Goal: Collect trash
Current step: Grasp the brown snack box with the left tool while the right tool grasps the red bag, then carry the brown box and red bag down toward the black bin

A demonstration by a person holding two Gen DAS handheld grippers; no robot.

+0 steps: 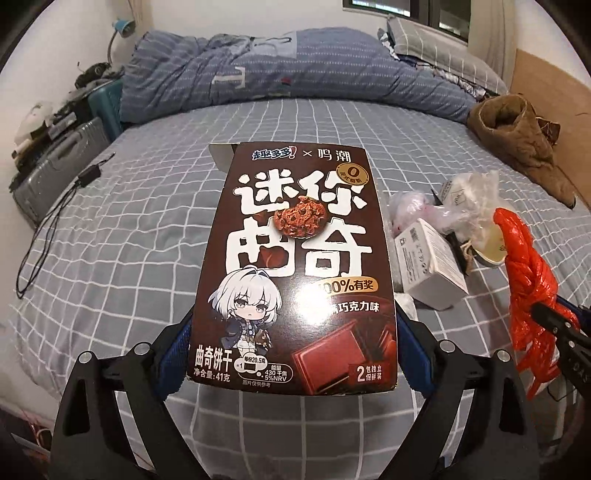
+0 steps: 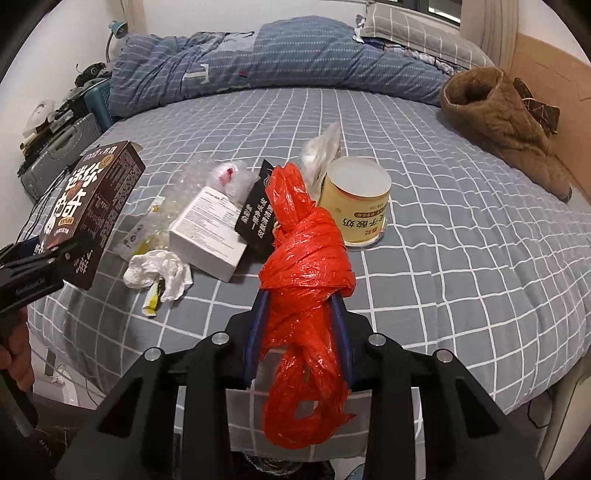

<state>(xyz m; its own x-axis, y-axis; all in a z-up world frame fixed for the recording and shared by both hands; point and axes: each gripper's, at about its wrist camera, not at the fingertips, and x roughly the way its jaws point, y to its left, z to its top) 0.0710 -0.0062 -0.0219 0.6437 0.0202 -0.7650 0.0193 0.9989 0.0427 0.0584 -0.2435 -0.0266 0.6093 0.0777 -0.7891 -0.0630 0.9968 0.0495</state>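
Note:
My left gripper [image 1: 293, 332] is shut on a dark brown cookie box [image 1: 299, 266] and holds it above the bed; the box also shows in the right wrist view [image 2: 92, 206]. My right gripper [image 2: 301, 310] is shut on a knotted red plastic bag [image 2: 306, 280], which also shows in the left wrist view [image 1: 528, 288]. On the checked bed sheet [image 2: 461, 229] lie a white box [image 2: 210, 236], a black packet [image 2: 258, 218], a yellow tub [image 2: 356, 206], a crumpled white tissue [image 2: 159, 273], clear plastic wrap [image 2: 221, 177] and a small yellow wrapper [image 2: 153, 299].
A rolled blue duvet [image 2: 288, 55] and pillow [image 2: 417, 33] lie at the bed's far end. A brown fleece garment [image 2: 506, 114] lies at the right. A grey suitcase [image 1: 59, 162] and clutter stand left of the bed. A black cable [image 1: 48, 229] trails on the sheet.

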